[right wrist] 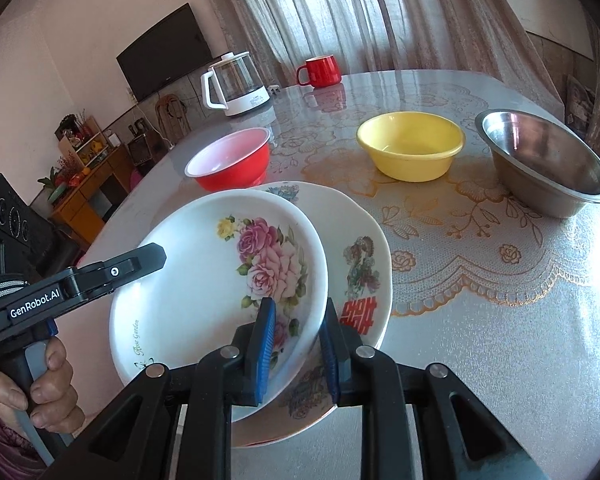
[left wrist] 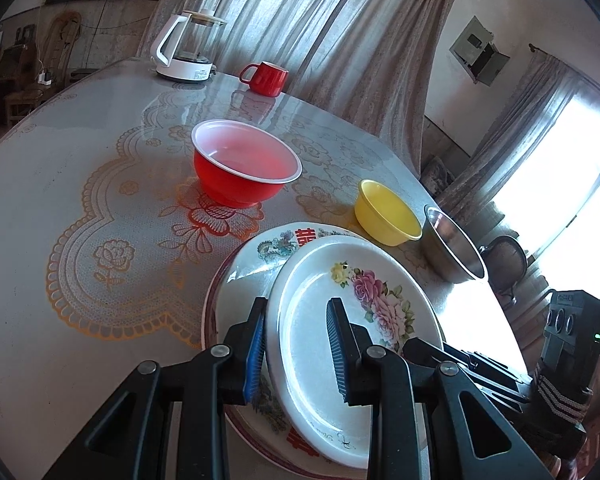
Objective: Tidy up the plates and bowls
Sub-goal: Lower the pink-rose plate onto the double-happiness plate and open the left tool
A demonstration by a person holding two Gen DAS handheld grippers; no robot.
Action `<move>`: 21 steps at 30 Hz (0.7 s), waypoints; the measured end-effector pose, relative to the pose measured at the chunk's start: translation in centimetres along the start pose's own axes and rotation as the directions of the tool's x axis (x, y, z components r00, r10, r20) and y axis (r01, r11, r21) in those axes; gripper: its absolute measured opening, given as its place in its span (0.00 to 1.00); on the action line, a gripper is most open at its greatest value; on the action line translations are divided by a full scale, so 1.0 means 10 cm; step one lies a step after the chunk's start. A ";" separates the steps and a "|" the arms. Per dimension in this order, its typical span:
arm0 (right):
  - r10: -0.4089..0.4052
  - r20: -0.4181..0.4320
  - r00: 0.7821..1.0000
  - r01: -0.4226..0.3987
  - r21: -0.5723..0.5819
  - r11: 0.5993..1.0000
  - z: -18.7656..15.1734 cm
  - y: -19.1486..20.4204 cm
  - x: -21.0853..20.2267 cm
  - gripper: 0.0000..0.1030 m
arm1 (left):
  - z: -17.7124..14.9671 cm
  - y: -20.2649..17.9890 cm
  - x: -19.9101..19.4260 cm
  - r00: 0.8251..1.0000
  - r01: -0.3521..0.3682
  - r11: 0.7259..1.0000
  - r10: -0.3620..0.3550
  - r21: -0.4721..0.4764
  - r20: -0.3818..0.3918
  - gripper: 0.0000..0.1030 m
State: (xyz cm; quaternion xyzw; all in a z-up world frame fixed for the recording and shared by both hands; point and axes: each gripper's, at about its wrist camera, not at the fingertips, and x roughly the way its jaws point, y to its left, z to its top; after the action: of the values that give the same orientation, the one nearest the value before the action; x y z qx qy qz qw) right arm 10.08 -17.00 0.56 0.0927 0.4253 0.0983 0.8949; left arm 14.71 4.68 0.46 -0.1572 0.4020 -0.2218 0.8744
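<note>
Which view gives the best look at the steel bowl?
The right wrist view: the steel bowl shows whole, rim and inside, on the table beside the yellow bowl. In the left wrist view the steel bowl is small, at the table's edge and washed out by window glare.

Left tongs (left wrist: pixel 296 350) angled downward, jaws narrowly apart, right tongs (right wrist: pixel 296 350) likewise, hand (right wrist: pixel 40 392) gripping handle

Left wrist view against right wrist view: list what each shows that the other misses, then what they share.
Only the left wrist view: a bright window.
Only the right wrist view: a wall television and the person's hand.
Both: the rose plate gripped at opposite rims by left gripper and right gripper, over a larger plate, and red bowl.
</note>
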 end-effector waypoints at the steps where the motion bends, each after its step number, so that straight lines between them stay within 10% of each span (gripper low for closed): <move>1: -0.004 0.001 1.000 0.004 0.006 1.000 0.01 0.00 0.00 0.21 | 0.01 0.00 0.01 1.000 -0.003 1.000 0.003 0.001 0.000 0.29; 21: -0.030 0.019 0.999 0.029 0.050 0.998 0.01 -0.07 -0.05 0.22 | -0.02 -0.18 0.06 0.999 -0.048 0.996 0.048 0.079 0.003 0.55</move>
State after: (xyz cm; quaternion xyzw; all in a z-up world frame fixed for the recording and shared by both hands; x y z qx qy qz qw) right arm 9.92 -17.83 0.85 0.1098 0.4200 0.0737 0.8979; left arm 14.43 2.83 0.72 -0.1126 0.3962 -0.2164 0.8852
